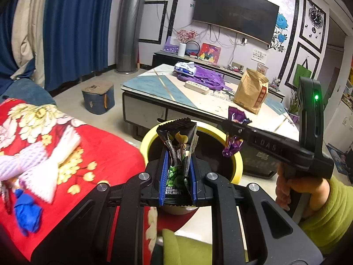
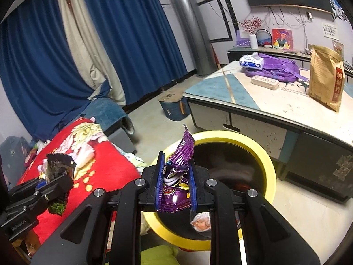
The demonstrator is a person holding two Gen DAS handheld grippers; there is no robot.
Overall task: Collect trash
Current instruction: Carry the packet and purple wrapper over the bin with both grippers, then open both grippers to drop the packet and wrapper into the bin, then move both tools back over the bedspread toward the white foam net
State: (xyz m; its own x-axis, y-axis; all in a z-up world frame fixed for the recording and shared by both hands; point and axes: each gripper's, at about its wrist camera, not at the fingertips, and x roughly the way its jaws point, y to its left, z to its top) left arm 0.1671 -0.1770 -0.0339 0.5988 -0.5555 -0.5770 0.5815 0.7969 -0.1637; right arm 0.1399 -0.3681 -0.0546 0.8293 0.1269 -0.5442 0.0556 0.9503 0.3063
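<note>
The right gripper (image 2: 175,176) clamps a crumpled purple wrapper (image 2: 179,167) above the near rim of the yellow-rimmed bin (image 2: 268,165). Left of the bin, over the red floral blanket (image 2: 106,161), the left gripper (image 2: 53,183) pinches a black snack wrapper (image 2: 59,165). Beyond the bin stands the desk (image 2: 275,108), carrying a brown paper bag (image 2: 326,77).

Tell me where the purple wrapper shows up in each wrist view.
Left wrist: purple wrapper at right of centre, pinched in the right gripper.
Right wrist: purple wrapper at centre bottom, between the blue pads.
Shared landmark: yellow-rimmed bin.
</note>
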